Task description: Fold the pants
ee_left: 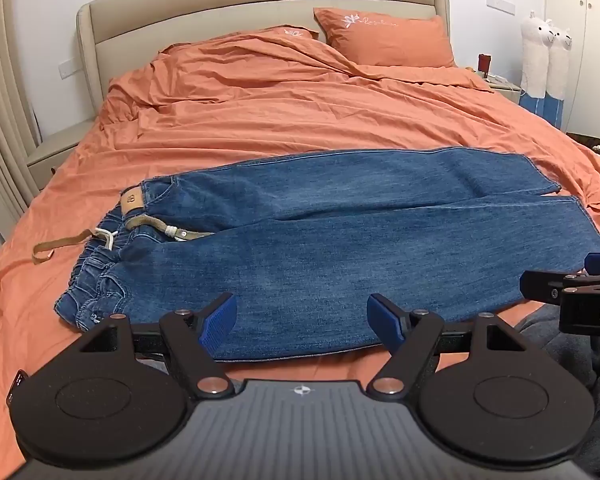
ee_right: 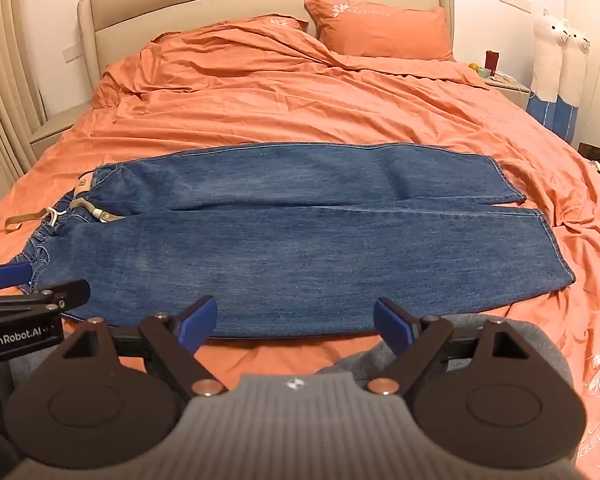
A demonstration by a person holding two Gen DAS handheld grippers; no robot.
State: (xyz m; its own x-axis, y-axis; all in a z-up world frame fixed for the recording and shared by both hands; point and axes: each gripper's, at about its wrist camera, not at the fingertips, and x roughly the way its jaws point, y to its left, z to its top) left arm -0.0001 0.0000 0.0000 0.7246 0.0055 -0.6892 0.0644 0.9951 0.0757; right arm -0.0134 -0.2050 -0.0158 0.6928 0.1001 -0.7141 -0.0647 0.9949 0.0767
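Blue jeans (ee_left: pixel 340 248) lie flat across the orange bed, waistband to the left, both legs stretched to the right side by side; they also show in the right wrist view (ee_right: pixel 300 240). A tan belt (ee_left: pixel 60 245) trails out of the waistband to the left. My left gripper (ee_left: pixel 302 322) is open and empty, just above the near edge of the near leg. My right gripper (ee_right: pixel 296 322) is open and empty, over the same near edge further right. The right gripper shows at the left wrist view's right edge (ee_left: pixel 572 292).
The orange duvet (ee_left: pixel 300 112) is rumpled toward the headboard, with an orange pillow (ee_left: pixel 384 38) at the back right. A nightstand (ee_left: pixel 500 82) and two white plush toys (ee_left: pixel 546 56) stand right of the bed. Grey fabric (ee_right: pixel 380 354) lies under my right gripper.
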